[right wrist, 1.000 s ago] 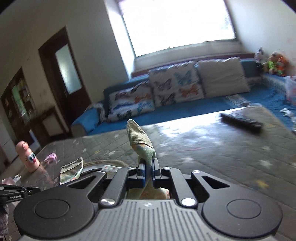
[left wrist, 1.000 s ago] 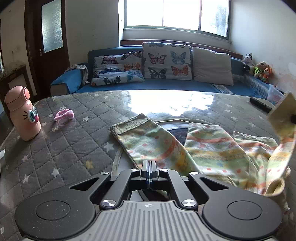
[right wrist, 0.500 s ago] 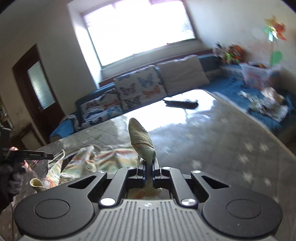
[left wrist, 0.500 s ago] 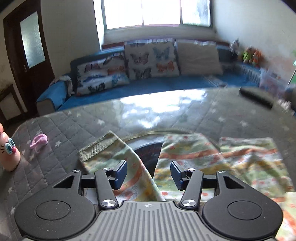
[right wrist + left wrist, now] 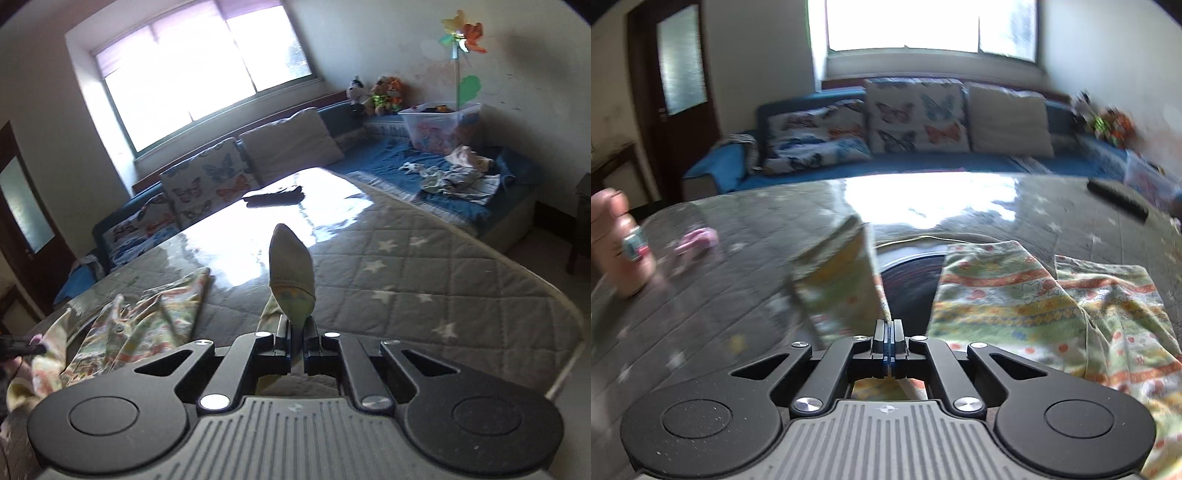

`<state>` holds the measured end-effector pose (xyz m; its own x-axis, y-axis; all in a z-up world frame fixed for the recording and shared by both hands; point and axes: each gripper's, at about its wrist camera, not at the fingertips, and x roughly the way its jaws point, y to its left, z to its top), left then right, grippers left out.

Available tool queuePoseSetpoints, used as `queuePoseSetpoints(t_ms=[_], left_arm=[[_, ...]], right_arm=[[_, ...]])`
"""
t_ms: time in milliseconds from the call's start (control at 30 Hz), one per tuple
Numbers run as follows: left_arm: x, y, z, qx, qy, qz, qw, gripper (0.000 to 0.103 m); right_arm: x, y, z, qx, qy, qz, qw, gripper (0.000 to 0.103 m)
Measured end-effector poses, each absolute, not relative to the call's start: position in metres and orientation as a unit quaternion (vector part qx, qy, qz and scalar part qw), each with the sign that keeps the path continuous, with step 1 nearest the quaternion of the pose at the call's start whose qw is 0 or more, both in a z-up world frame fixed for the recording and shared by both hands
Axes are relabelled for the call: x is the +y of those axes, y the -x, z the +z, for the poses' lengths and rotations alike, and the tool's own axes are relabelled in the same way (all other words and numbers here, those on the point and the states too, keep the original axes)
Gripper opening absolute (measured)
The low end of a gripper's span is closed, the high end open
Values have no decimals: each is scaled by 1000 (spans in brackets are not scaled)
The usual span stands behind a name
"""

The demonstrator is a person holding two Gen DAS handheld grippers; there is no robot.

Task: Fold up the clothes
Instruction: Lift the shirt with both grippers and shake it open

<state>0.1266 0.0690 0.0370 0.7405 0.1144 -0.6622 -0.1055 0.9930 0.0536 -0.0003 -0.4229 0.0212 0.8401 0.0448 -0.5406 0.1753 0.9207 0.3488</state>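
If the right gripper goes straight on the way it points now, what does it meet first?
Probably the bare quilted table beyond the cuff held in the right gripper; the remote lies farther, though depth is unclear.

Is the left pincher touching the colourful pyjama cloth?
Touching. The left wrist view shows the left gripper shut on an edge of the pyjama cloth, which rises straight out from between its closed fingers.

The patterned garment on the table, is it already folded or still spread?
Partly folded, unfinished. The patterned garment lies rumpled on the table; the left tongs and right tongs each pinch a lifted part.
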Motion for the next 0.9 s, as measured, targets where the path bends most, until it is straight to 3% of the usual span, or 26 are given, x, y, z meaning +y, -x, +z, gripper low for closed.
queuePoseSetpoints(t_ms=[200, 533, 667, 733, 800, 900], left_arm=[[89, -47, 39, 345, 15, 95, 933, 1], [109, 40, 10, 405, 44, 139, 903, 2], [111, 45, 19, 397, 34, 150, 905, 14], [109, 47, 25, 391, 21, 154, 907, 29], [103, 44, 29, 379, -1, 155, 912, 48], [96, 37, 34, 364, -30, 150, 919, 56]], right_arm=[[-429, 4, 7, 295, -204, -56, 932, 5], [-424, 5, -9, 321, -206, -89, 920, 11], [-429, 10, -1, 316, -186, -118, 923, 17], [-431, 14, 6, 307, -170, -136, 926, 26], [-433, 15, 11, 301, -166, -136, 929, 26], [-427, 11, 16, 298, -162, -120, 933, 34]])
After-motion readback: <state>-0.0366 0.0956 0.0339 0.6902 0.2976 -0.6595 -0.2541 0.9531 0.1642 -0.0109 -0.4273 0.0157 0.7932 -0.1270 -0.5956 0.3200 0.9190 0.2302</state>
